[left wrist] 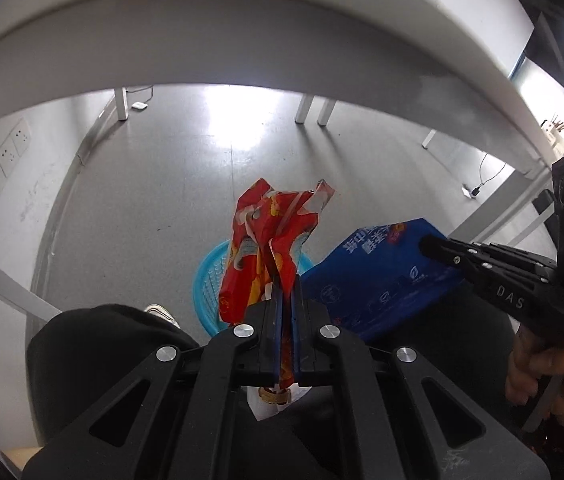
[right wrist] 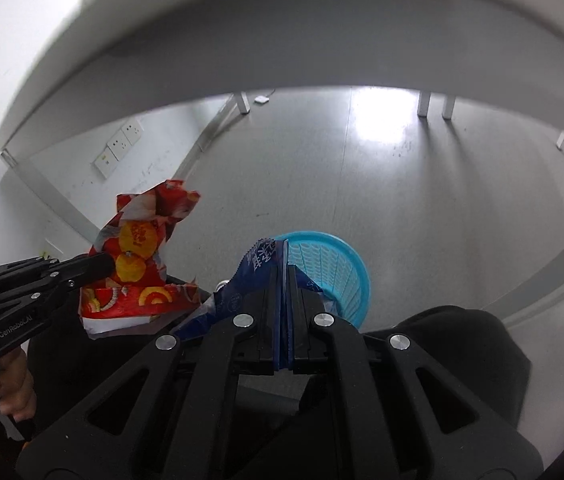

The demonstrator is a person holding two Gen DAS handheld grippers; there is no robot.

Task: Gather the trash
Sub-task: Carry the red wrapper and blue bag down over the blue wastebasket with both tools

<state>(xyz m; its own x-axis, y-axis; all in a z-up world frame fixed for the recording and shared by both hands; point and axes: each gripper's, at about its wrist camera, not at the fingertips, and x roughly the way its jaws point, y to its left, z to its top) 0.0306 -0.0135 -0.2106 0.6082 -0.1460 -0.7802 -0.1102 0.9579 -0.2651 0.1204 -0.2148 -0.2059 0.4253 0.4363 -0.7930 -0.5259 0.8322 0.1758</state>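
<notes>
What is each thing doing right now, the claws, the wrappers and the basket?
Left claw: shut on red wrapper.
Red wrapper: crumpled, held above the floor.
Right claw: shut on blue wrapper.
Blue wrapper: held in the air beside the red one.
Basket: upright on the floor, below the wrappers.

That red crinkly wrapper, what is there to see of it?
The red wrapper is a crumpled, glossy snack bag, apparently thin plastic film, printed with yellow-orange circles and white patches; its torn top edge flares upward. The left gripper has its fingers shut on the lower part, and a bit of it pokes out behind them. It hangs in the air under the white table, above the floor, beside the blue wrapper and just over the blue basket.
</notes>
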